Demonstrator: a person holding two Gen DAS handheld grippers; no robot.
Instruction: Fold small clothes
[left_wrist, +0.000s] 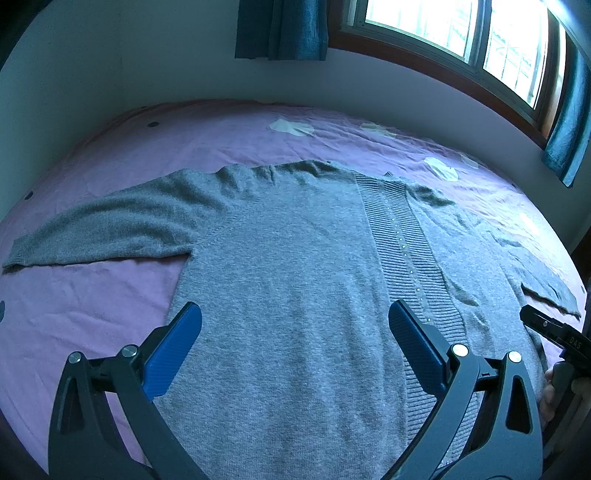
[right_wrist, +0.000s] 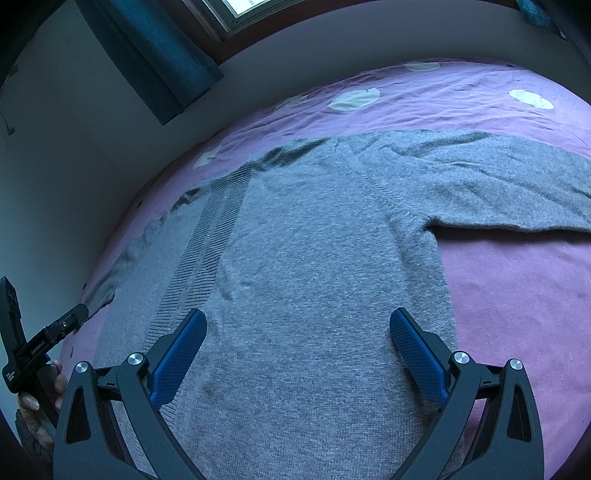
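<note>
A grey knit sweater (left_wrist: 288, 266) lies flat and spread out on the purple bed sheet (left_wrist: 92, 295), with a ribbed strip (left_wrist: 402, 236) down its middle. Its left sleeve (left_wrist: 107, 229) stretches out to the left. In the right wrist view the sweater (right_wrist: 314, 258) fills the middle and its right sleeve (right_wrist: 498, 192) stretches to the right. My left gripper (left_wrist: 295, 317) is open and empty, just above the sweater's lower left half. My right gripper (right_wrist: 298, 325) is open and empty above the lower right half. The right gripper's body shows at the left view's right edge (left_wrist: 554, 332).
The sheet (right_wrist: 517, 295) has pale round patches (left_wrist: 291, 127). A grey wall (left_wrist: 147, 66) stands behind the bed, with a window (left_wrist: 461, 37) and teal curtains (left_wrist: 280, 29). The left gripper's body and the hand on it show in the right view (right_wrist: 37, 347).
</note>
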